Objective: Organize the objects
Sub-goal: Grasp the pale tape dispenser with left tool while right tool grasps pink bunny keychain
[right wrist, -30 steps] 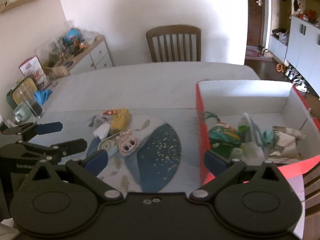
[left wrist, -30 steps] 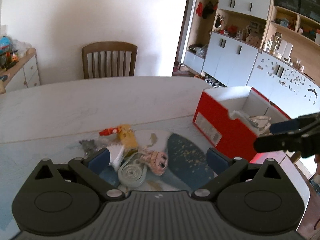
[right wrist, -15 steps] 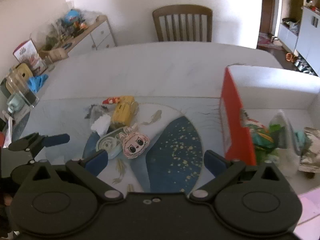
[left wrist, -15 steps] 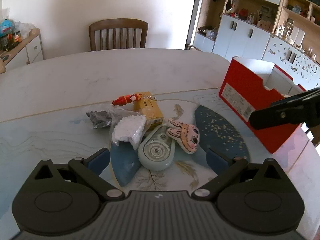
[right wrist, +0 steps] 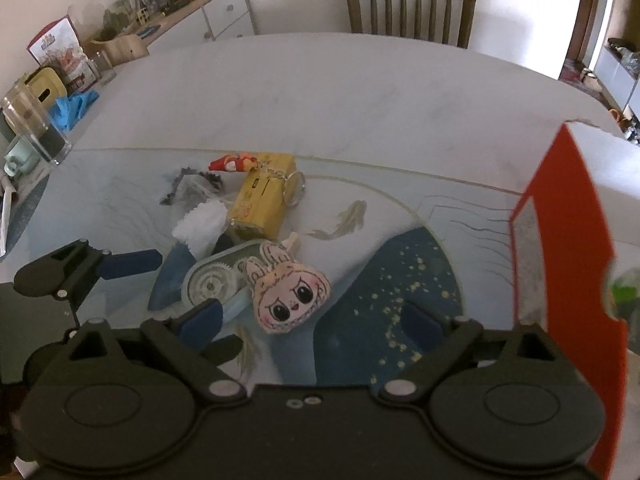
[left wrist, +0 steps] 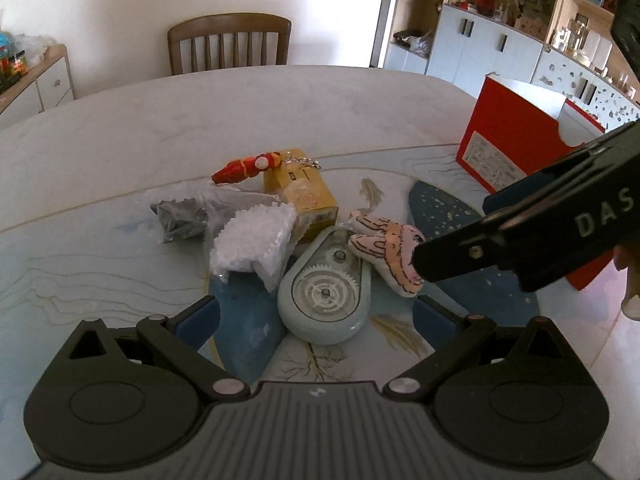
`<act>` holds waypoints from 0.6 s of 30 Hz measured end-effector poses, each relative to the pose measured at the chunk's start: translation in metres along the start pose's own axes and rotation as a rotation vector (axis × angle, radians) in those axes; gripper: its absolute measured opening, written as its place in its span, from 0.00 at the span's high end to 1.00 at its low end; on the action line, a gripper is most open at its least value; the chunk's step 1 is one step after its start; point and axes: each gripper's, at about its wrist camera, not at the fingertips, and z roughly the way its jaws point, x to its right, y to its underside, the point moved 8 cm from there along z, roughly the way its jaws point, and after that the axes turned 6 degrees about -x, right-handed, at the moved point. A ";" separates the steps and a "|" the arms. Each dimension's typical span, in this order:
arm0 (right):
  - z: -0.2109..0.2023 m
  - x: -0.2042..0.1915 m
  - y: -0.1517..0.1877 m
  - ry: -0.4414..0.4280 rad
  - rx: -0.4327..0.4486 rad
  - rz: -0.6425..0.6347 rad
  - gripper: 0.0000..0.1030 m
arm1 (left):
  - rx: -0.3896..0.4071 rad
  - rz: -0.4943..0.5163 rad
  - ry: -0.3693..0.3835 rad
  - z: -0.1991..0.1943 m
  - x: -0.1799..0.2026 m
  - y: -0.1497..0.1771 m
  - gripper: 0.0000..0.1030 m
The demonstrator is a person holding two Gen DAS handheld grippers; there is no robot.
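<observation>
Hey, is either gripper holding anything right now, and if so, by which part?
Nothing is held. The left gripper is open above the tape dispenser; the right gripper, jaws closing, has the bunny plush between them, untouched.

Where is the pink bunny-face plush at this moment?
The pink bunny-face plush lies on the table, leaning on the correction tape dispenser's right side, in front of the yellow box.

The tall red cardboard box is cut off by the right wrist view's right edge, so its contents show only as a green blur. The pale green, teardrop-shaped plastic tape dispenser lies partly hidden under the pink, flat, bunny-eared plush face (its lower end sits behind a claw finger). Items on the far wooden sideboard are too small to identify.
</observation>
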 end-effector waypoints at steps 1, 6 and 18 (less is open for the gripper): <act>0.003 0.000 -0.001 -0.001 -0.005 -0.003 0.09 | -0.001 -0.002 0.001 0.001 0.000 0.000 0.00; 0.014 -0.002 -0.004 -0.010 -0.029 -0.017 0.13 | 0.002 -0.021 -0.012 0.006 0.000 0.001 0.01; 0.026 -0.014 -0.011 -0.045 -0.045 -0.060 0.26 | -0.004 0.012 -0.081 0.009 0.010 0.000 0.10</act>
